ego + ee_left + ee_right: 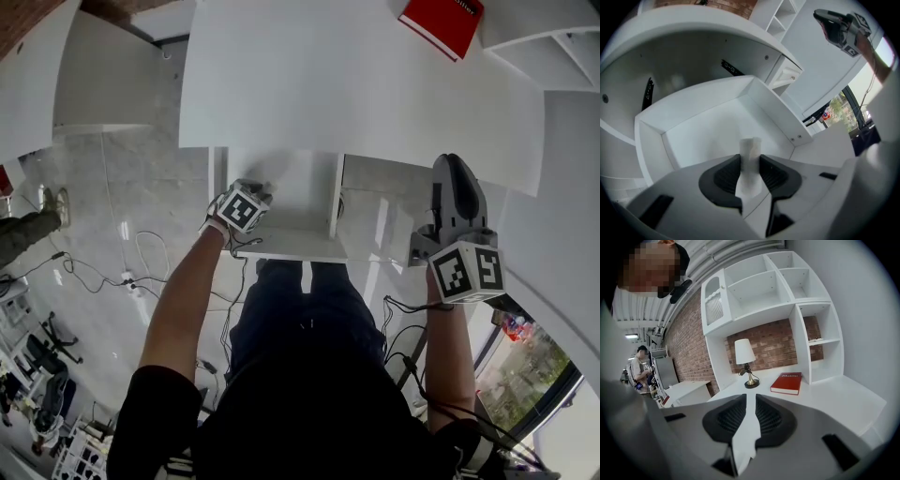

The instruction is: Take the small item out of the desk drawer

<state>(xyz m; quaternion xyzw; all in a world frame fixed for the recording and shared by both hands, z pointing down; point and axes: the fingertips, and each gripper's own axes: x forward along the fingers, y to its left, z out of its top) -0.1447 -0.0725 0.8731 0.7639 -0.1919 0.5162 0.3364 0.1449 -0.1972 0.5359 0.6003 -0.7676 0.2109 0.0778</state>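
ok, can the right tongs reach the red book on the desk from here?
Probably yes. The right tongs are empty and point across the desk toward the red book, with only bare desk between them; the lamp stands off to the side.

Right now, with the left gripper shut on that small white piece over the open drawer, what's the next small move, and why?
Probably raise the left gripper straight up. Its jaws already clamp the small white item, which hangs over the floor of the desk drawer; lifting should clear the rim before carrying it out.
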